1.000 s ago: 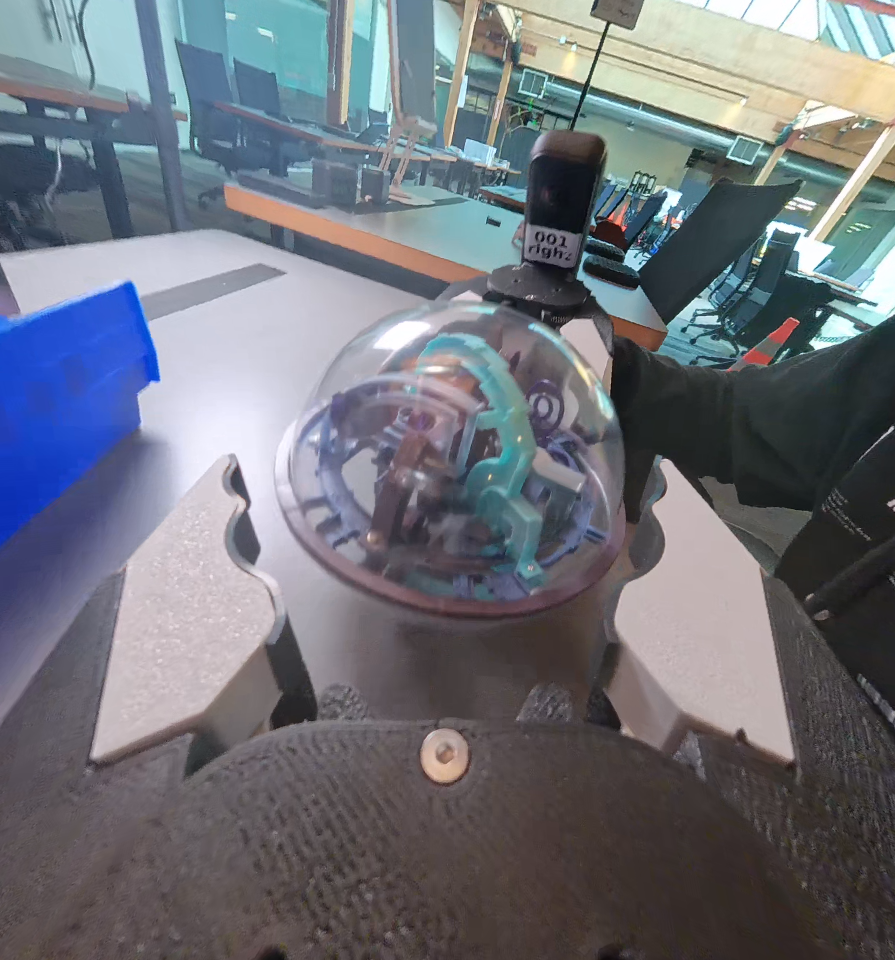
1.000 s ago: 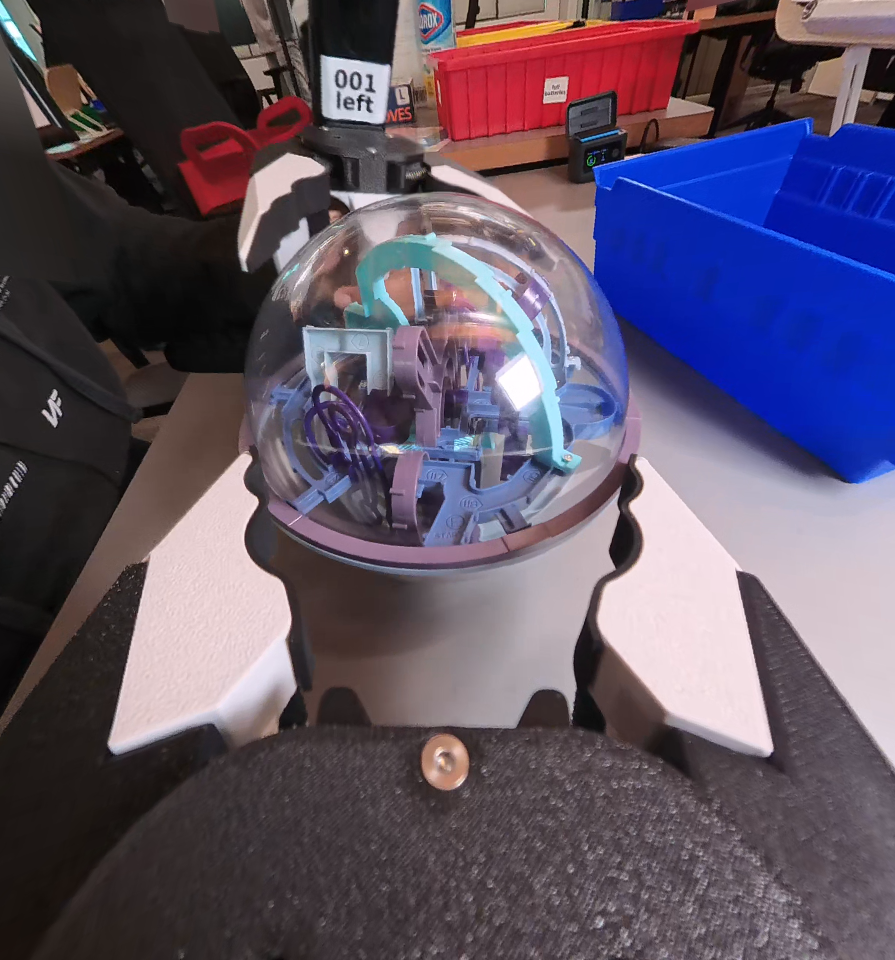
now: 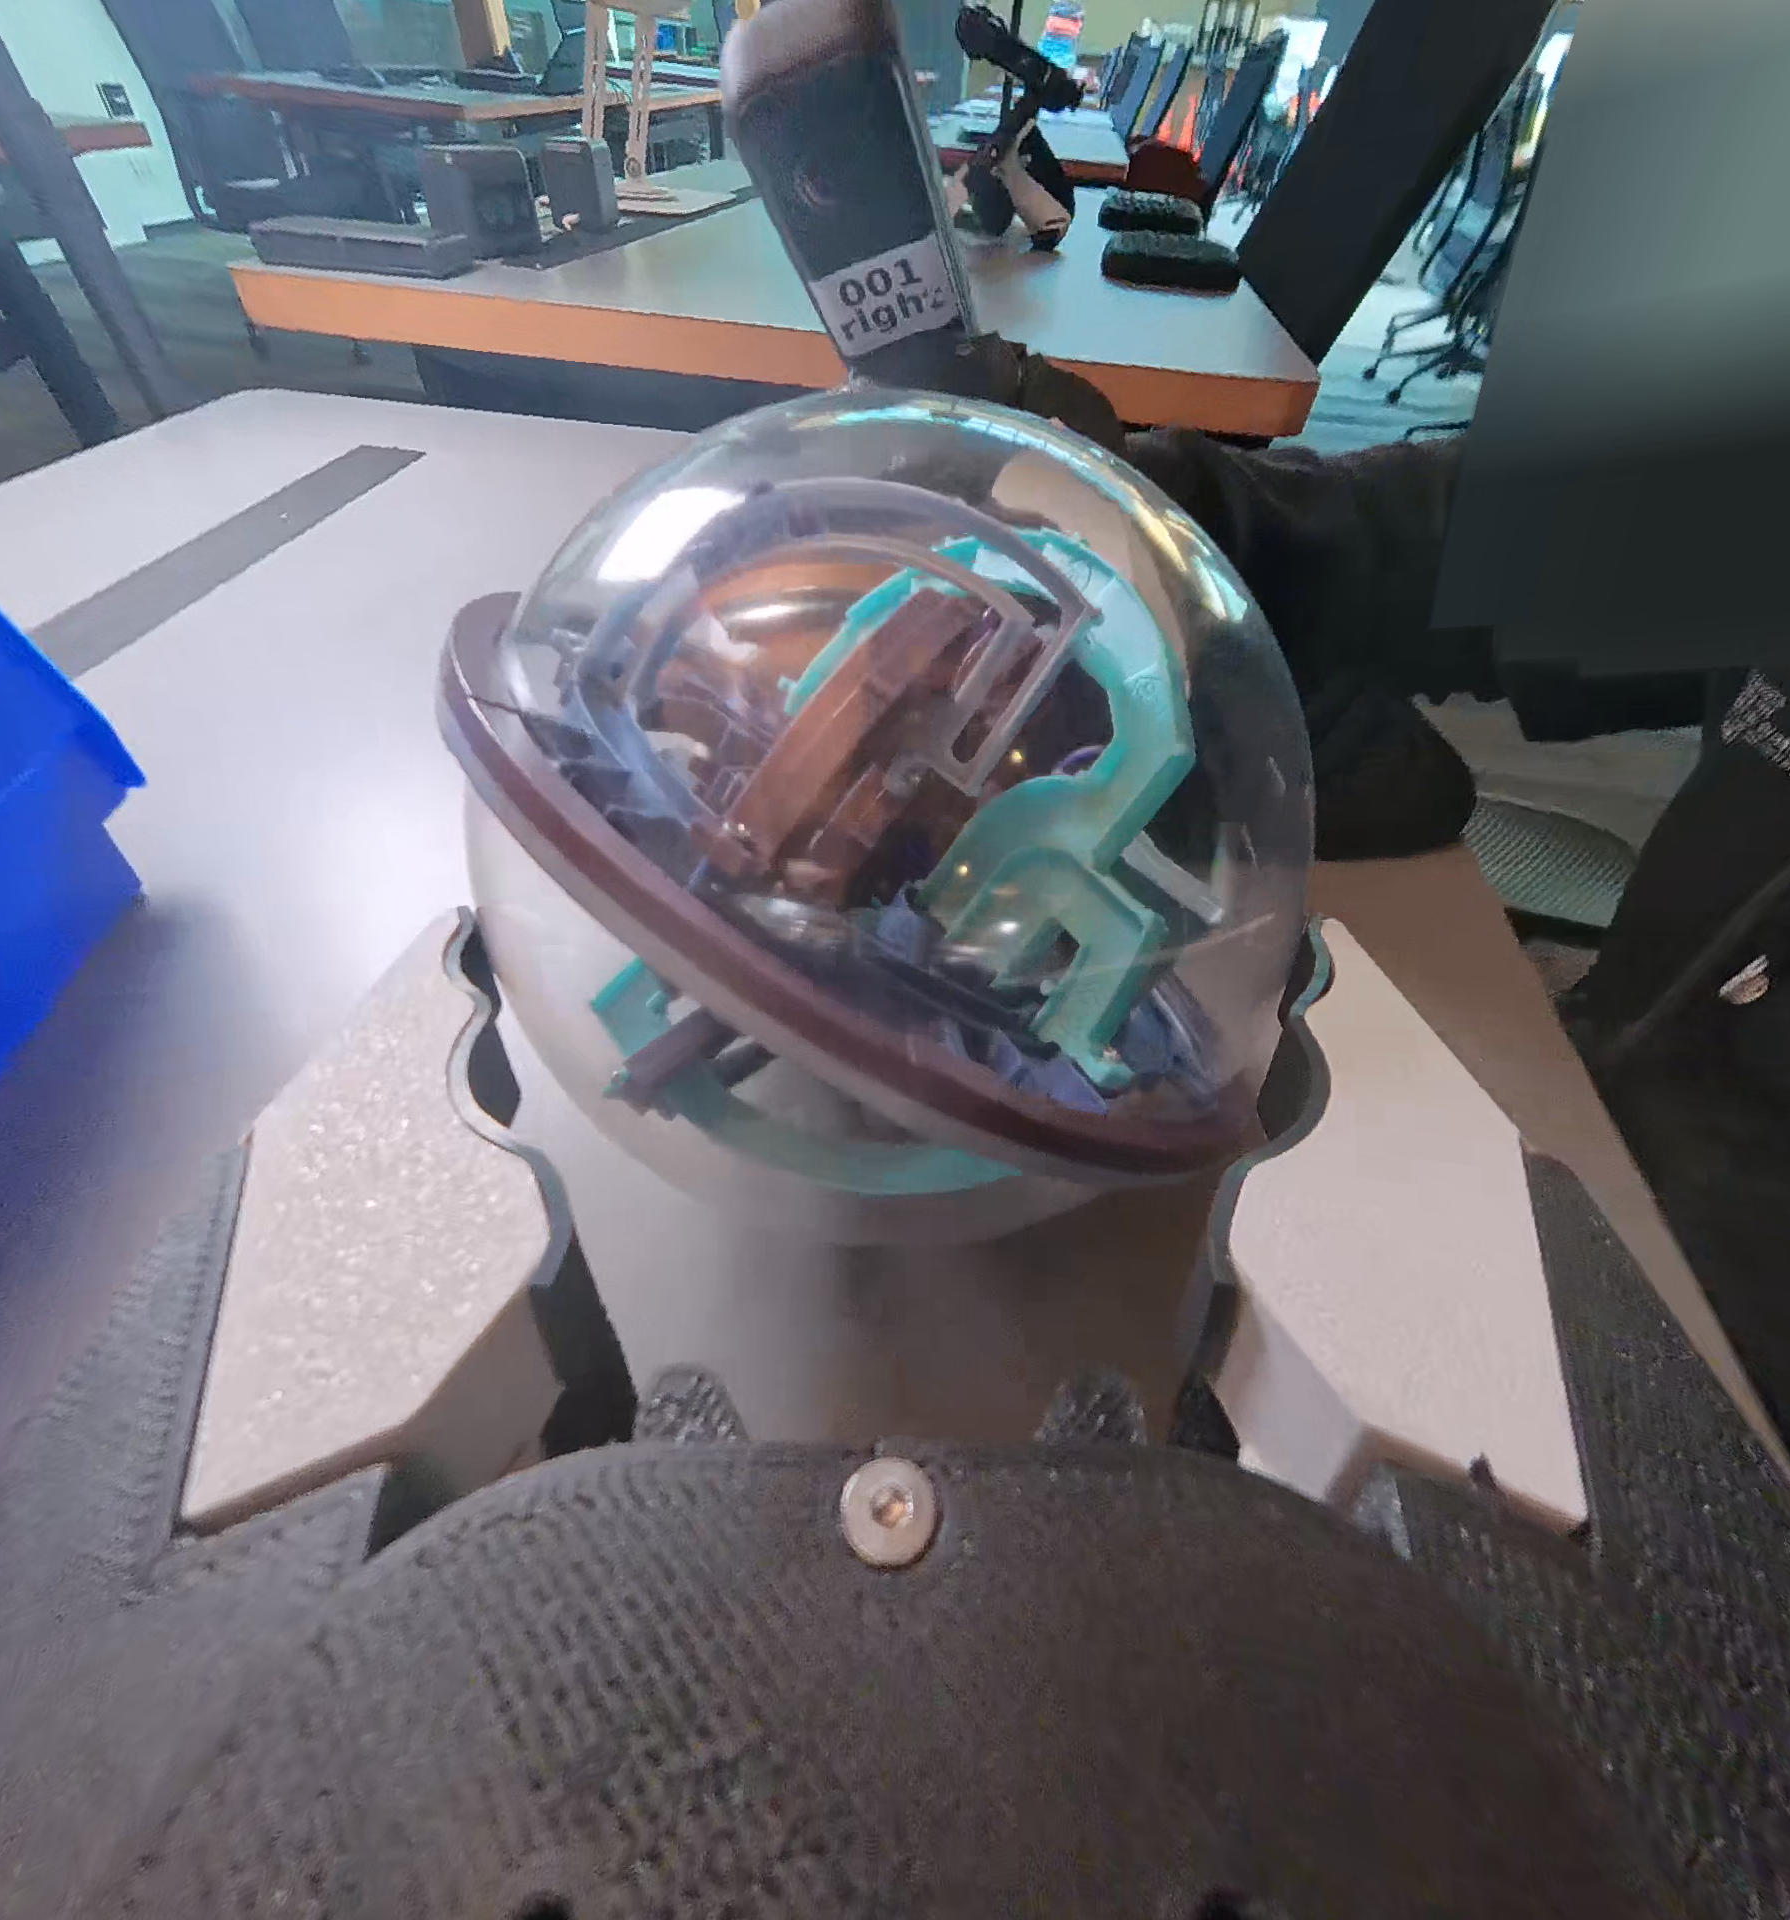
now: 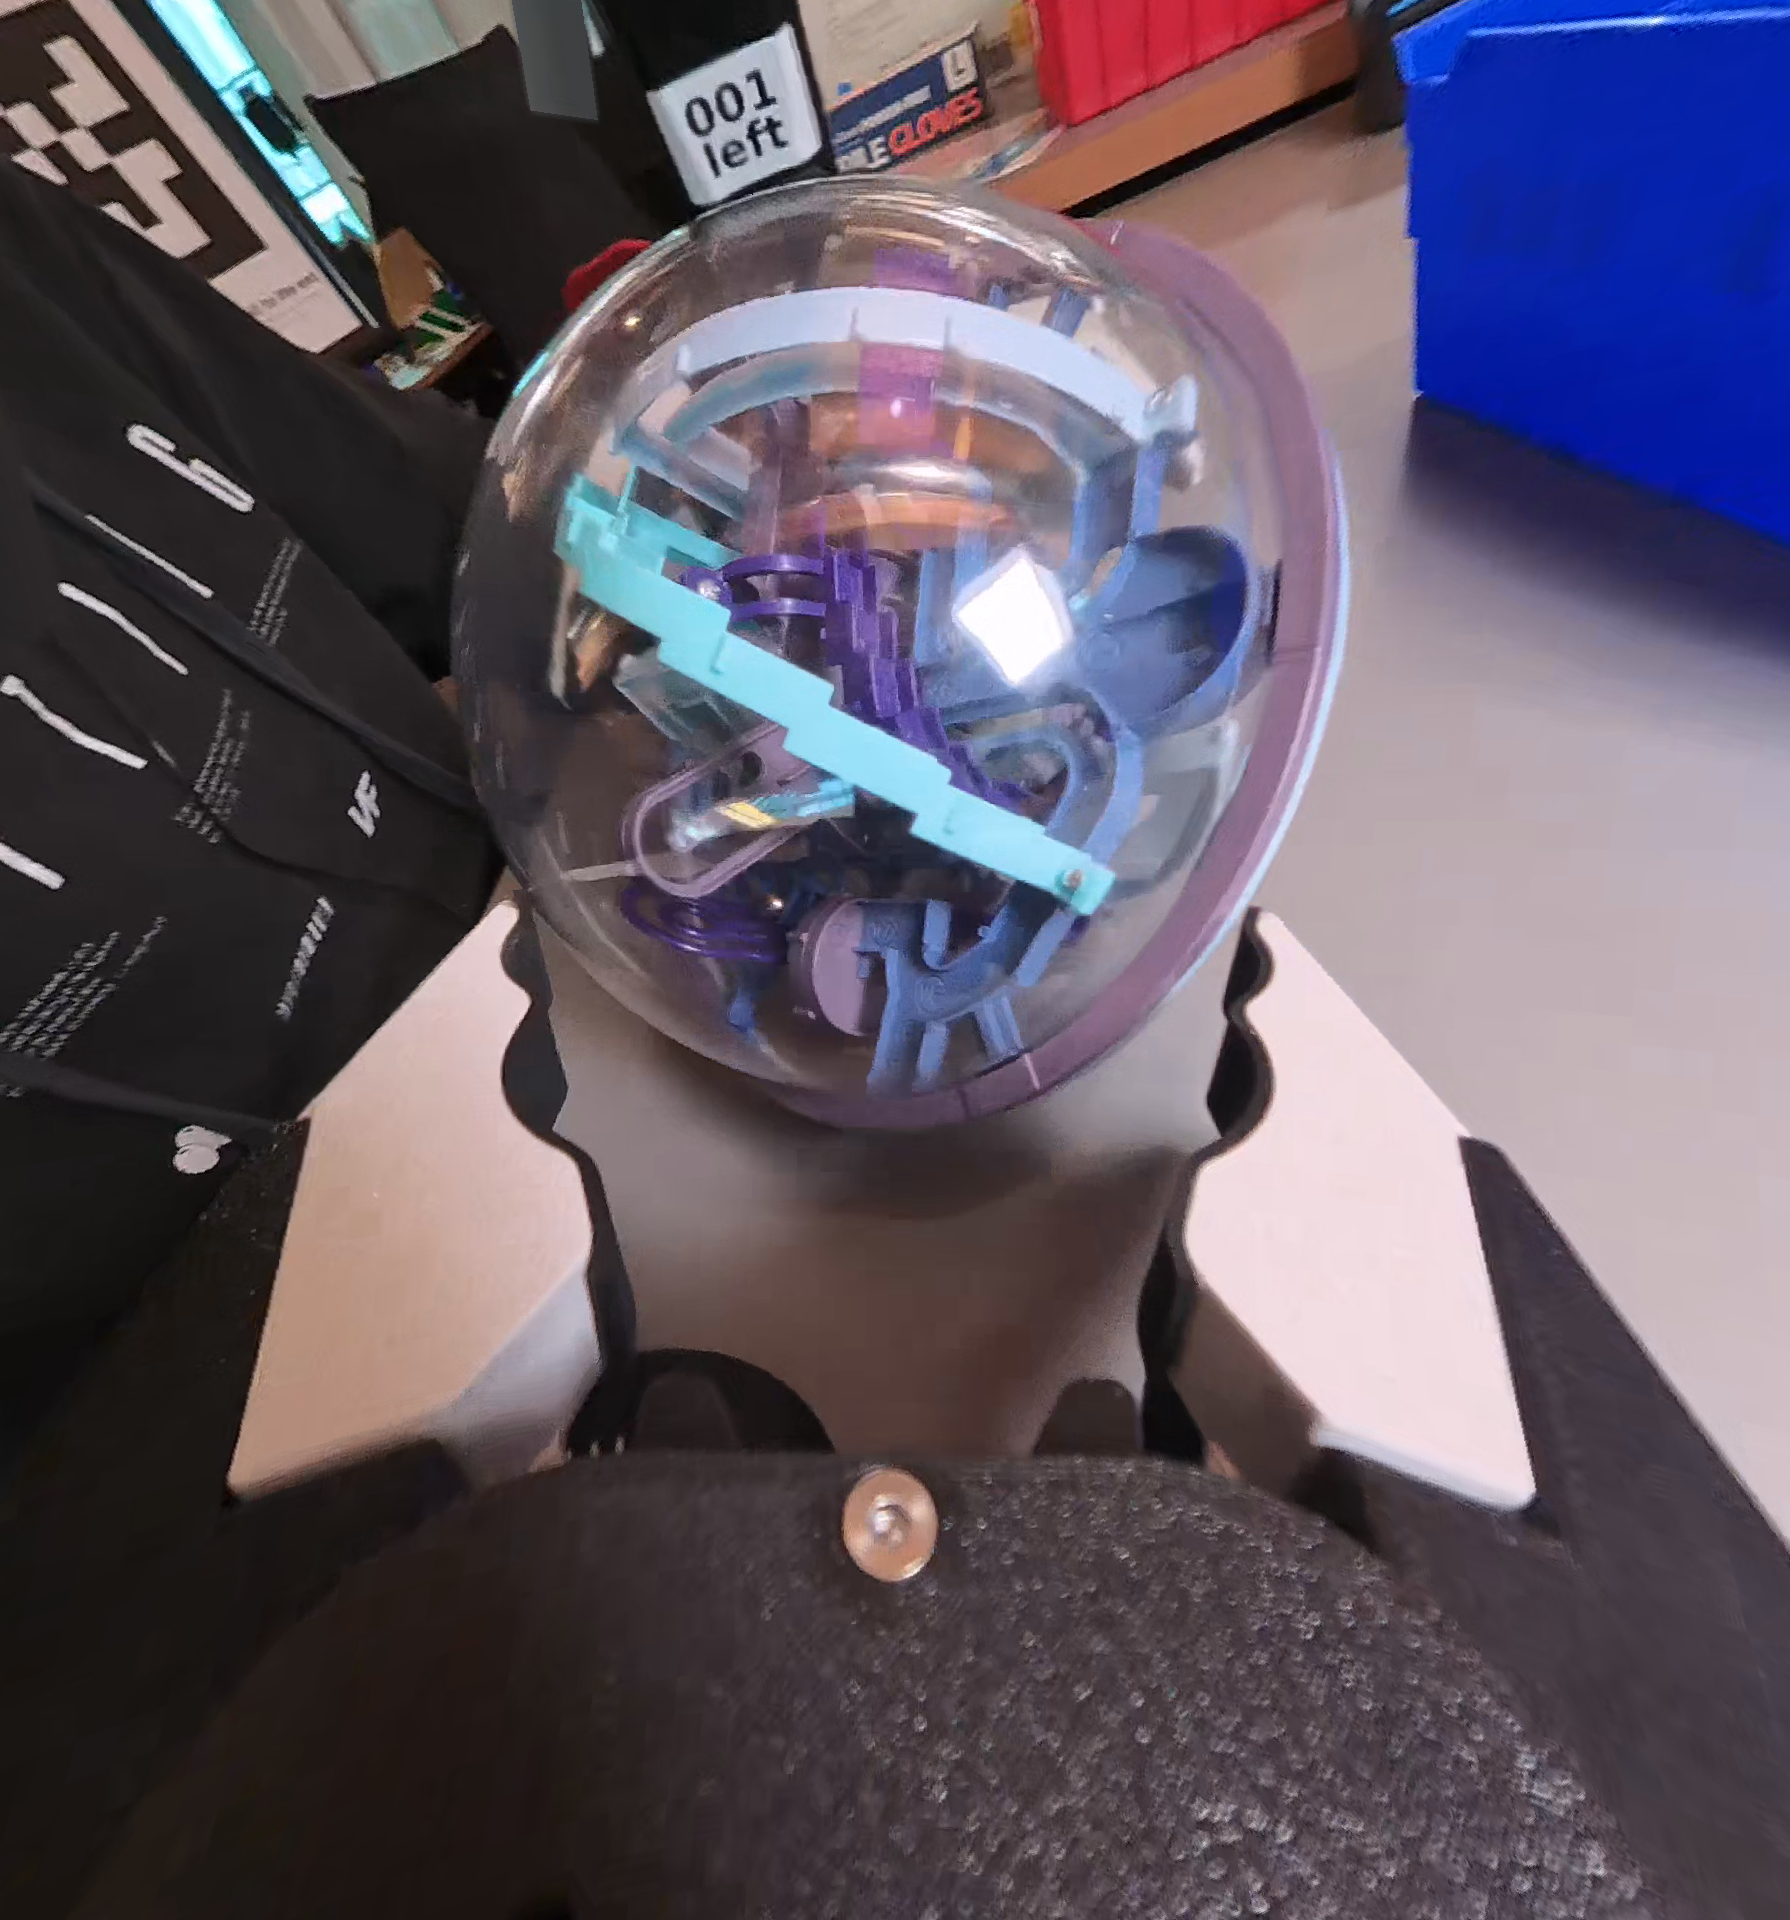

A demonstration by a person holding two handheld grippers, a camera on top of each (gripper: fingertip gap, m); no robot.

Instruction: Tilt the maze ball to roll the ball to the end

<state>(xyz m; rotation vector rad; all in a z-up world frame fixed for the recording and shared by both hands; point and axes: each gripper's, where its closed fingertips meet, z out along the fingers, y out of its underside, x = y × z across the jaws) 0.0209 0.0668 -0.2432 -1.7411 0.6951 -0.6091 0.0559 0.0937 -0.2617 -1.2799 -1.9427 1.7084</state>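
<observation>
The clear plastic maze ball (image 3: 875,821) with teal, purple and brown tracks inside sits between my two grippers, which face each other across it, over the pale grey table (image 3: 278,665). Its dark purple equator band (image 3: 600,831) is steeply tilted, running from upper left down to lower right in the left wrist view. From the right wrist view the same maze ball (image 4: 901,644) shows its band swung round to the right edge. I cannot make out the small ball in the tracks.

My left gripper (image 3: 886,997) stands wide open around the sphere, and both its white fingertips (image 3: 423,997) touch the lower shell at the sides. My right gripper (image 4: 886,987) is likewise spread wide; its fingertips (image 4: 1286,997) sit just at the sphere's underside, though I cannot tell whether they press on it.

A blue plastic bin (image 4: 1639,270) stands on the table beside the ball. A person's black sleeve (image 4: 174,665) is on the other side.
</observation>
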